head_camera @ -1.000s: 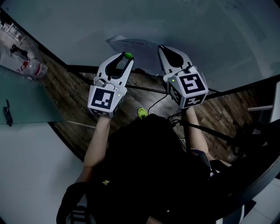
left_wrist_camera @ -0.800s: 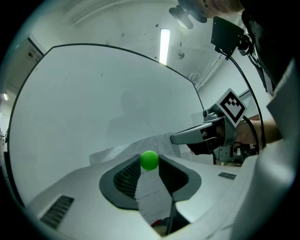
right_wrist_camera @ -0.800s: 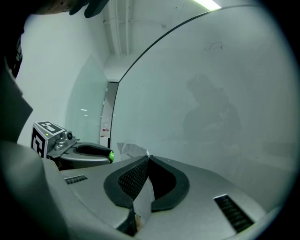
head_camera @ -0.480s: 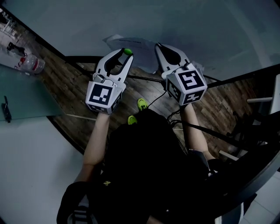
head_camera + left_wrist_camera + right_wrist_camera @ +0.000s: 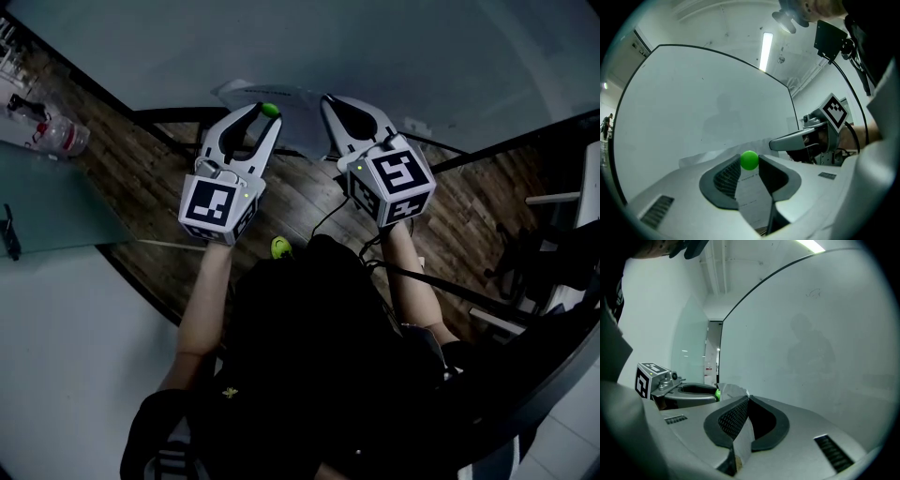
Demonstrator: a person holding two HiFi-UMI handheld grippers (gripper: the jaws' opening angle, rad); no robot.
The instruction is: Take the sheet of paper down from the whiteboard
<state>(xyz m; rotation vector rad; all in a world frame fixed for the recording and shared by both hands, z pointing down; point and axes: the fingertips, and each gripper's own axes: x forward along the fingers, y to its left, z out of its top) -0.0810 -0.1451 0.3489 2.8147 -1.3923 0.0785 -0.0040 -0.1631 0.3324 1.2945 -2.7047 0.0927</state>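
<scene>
Head view, with both gripper views. The whiteboard (image 5: 356, 37) fills the upper field. Its dark lower frame (image 5: 167, 115) runs across just behind both tools. Below the frame lies wooden floor (image 5: 155, 178), open on the left up to a pale surface (image 5: 47, 211). On the right, dark stand legs (image 5: 487, 150) cross the floor.

The left tool (image 5: 265, 114) points level at the board, its jaws part-spread and pinching a green ball (image 5: 749, 160) at their tips. The right tool (image 5: 330, 101), just beside it, has its jaws pressed together on the sheet of paper (image 5: 295, 96), which it grips by one edge.

The sheet lies low against the board area, spanning between the two tool tips. Its long axis runs across the picture, roughly along the frame. One crumpled corner (image 5: 732, 391) stands up near the ball. Printed lines face the left tool. Whether the sheet touches the board cannot be told.
</scene>
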